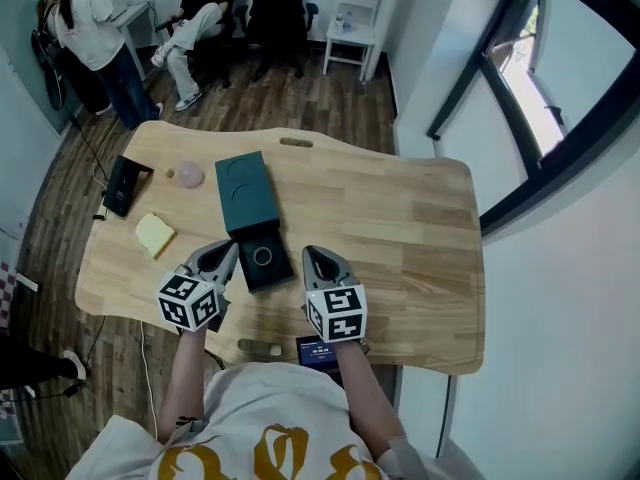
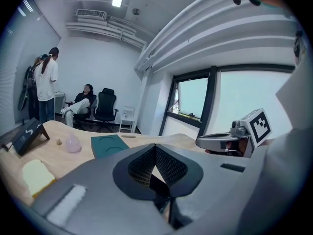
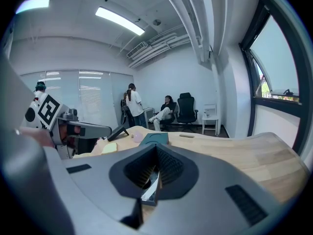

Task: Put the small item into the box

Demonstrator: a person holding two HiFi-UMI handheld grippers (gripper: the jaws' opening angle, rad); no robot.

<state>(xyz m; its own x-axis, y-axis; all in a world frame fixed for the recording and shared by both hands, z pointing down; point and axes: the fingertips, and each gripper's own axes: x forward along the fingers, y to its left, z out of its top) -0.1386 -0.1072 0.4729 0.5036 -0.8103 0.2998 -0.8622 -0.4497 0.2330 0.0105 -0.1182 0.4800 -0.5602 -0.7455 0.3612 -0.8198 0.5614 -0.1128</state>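
We stand over a pale wooden table [image 1: 420, 228] with a wavy edge. On it lies a dark green rectangular box [image 1: 245, 190], opened out flat: the lid, with round recesses, points away from us and the black tray half lies nearest us. Our left gripper [image 1: 228, 251] and right gripper [image 1: 312, 255] flank that tray, one just beside each long side, apparently without touching it. Both pairs of jaws are pressed together at their tips. We make out nothing held in the left, and only a pale sliver low in the right that we cannot identify.

To the left, well apart from the box, sits a pale yellow spongy slab [image 1: 154, 235]. Beyond it, near the lid, lies a translucent pink rounded lump [image 1: 189, 175].

A small dark ring [image 1: 262, 256] lies inside the tray. We judge this to be the small item, already placed, so the step in hand looks like the finish. The next move would call for parting one pair of jaws, taking the lid's far edge and folding it over.
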